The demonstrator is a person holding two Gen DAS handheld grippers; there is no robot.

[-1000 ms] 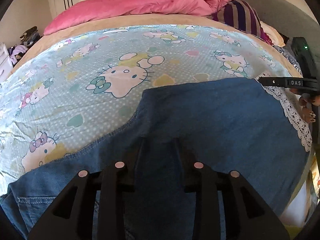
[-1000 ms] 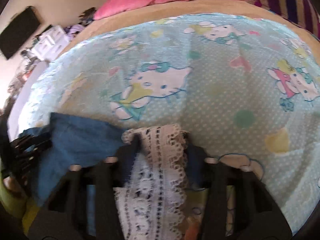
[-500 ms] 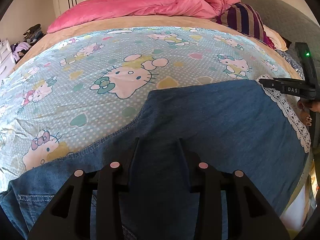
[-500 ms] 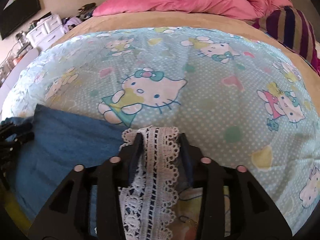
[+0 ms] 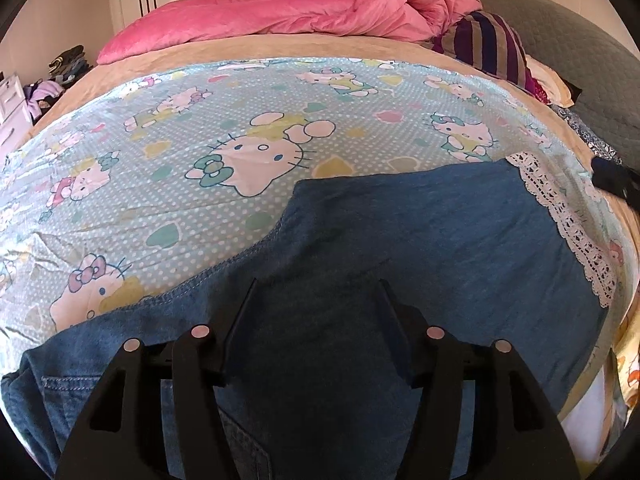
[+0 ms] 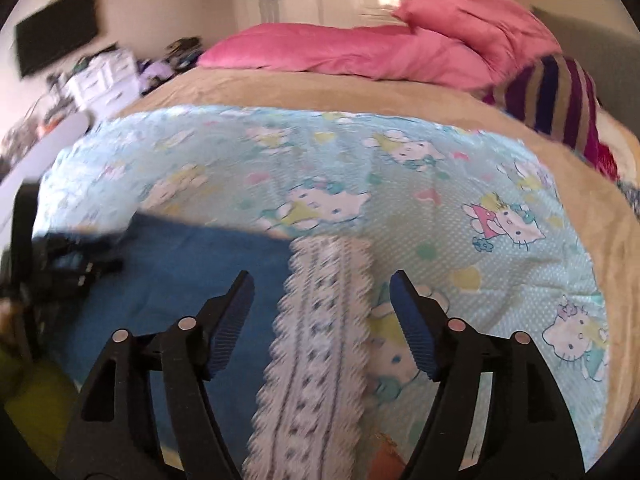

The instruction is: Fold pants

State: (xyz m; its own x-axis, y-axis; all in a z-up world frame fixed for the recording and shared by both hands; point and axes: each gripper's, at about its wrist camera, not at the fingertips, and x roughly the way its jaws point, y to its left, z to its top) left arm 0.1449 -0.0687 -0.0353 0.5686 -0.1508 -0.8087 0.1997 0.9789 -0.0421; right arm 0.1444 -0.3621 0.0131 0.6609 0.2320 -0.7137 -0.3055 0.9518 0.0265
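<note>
Blue denim pants (image 5: 420, 232) with a white lace hem (image 5: 568, 228) lie flat on the Hello Kitty sheet (image 5: 240, 136). My left gripper (image 5: 316, 292) is open, its fingers spread just over the denim near the middle of the leg. In the right wrist view, my right gripper (image 6: 322, 286) is open above the lace hem (image 6: 320, 340), and the denim (image 6: 192, 264) spreads to its left. The right gripper's tip shows at the right edge of the left wrist view (image 5: 616, 182). The left gripper shows at the left of the right wrist view (image 6: 76, 260).
A pink duvet (image 5: 280, 12) and a striped cushion (image 5: 488, 48) lie at the far end of the bed. A grey headboard (image 5: 580, 60) is at the right. Drawers with clothes (image 6: 100, 76) and a wall TV (image 6: 56, 48) stand to the left.
Both grippers have opened and let go: the left released the denim, the right released the lace hem. The pants now lie flat, and the right gripper has pulled back and risen.
</note>
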